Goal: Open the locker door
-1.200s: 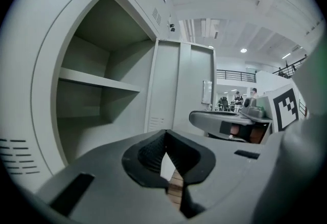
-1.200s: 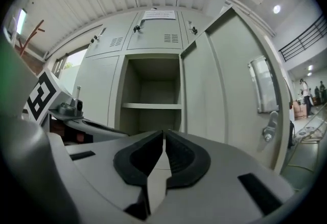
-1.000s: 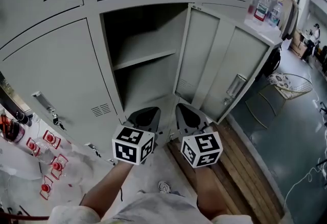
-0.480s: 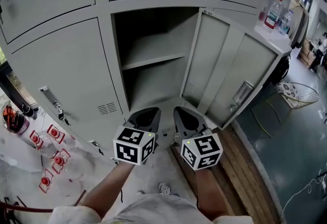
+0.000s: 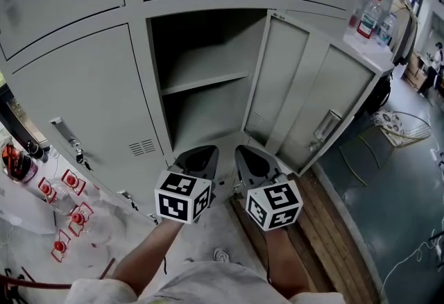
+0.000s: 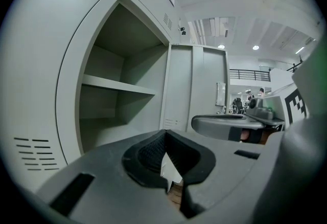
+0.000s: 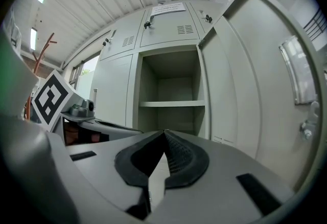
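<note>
The grey locker (image 5: 201, 80) in front of me stands open and empty, with one shelf (image 5: 205, 82) across it. Its door (image 5: 305, 94) is swung out to the right, the latch plate (image 5: 324, 125) on its outer face. Both grippers hover side by side below the opening, touching neither locker nor door. My left gripper (image 5: 196, 157) is shut on nothing and faces the compartment (image 6: 117, 85). My right gripper (image 5: 253, 160) is also shut and empty, with the door (image 7: 255, 80) to its right and the shelf (image 7: 171, 104) straight ahead.
Closed locker doors surround the opening; the left one has a handle (image 5: 66, 136). Bottles (image 5: 366, 14) stand on a top at the upper right. A wooden platform (image 5: 333, 226) lies below the door, a wire chair (image 5: 399, 122) beyond it. Red-capped items (image 5: 69, 216) sit at lower left.
The head view has shifted slightly, so the locker sits a little differently in frame. Both grippers stay shut in nearly the same place, and the door stands open as before.
</note>
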